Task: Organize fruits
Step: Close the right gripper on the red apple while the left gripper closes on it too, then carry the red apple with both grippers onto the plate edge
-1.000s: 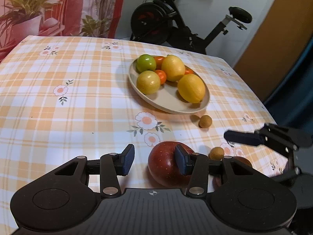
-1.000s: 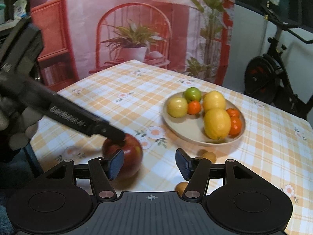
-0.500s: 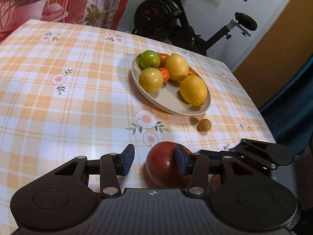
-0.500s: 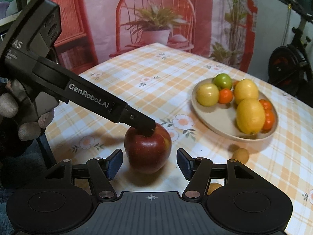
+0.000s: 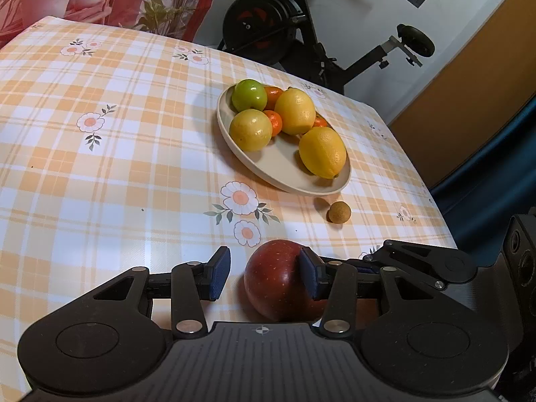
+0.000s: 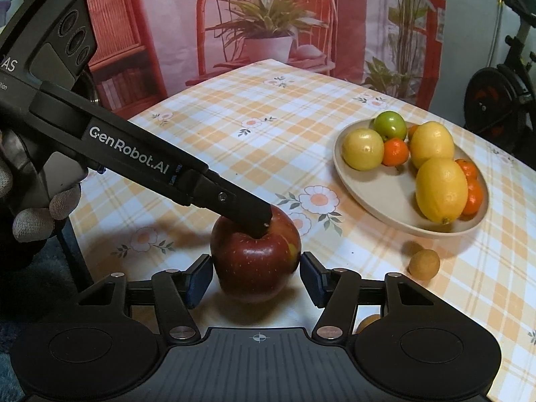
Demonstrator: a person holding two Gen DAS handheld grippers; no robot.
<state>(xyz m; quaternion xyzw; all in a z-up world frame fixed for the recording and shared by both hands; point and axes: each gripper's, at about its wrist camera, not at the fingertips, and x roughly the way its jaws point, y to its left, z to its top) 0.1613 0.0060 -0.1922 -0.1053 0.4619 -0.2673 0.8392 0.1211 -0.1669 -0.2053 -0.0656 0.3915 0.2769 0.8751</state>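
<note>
**Two grippers meet at the red apple by the table's near edge**

The red apple point(image 6: 256, 256) sits upright on the checked tablecloth point(image 5: 100, 167) close to the table's near edge, short of the beige plate point(image 6: 378, 197) that already carries lemons, mandarins and a green fruit toward the far right corner. The right gripper point(image 6: 256, 279) straddles the apple: its blue pads stand on either side and the jaws are closing, the left pad about touching the skin, the right one still a sliver clear, so no firm pinch yet. The left gripper point(image 5: 264, 276) comes in from the other side with fingers partly spread and gripping nothing; its right finger rests across the top of the apple near the stem hollow, seemingly to steady the fruit against rolling while the other closes. A small brown longan-like fruit point(image 5: 339, 212) lies loose just off the plate's near rim. Another pokes out beside the right gripper's body.
</note>
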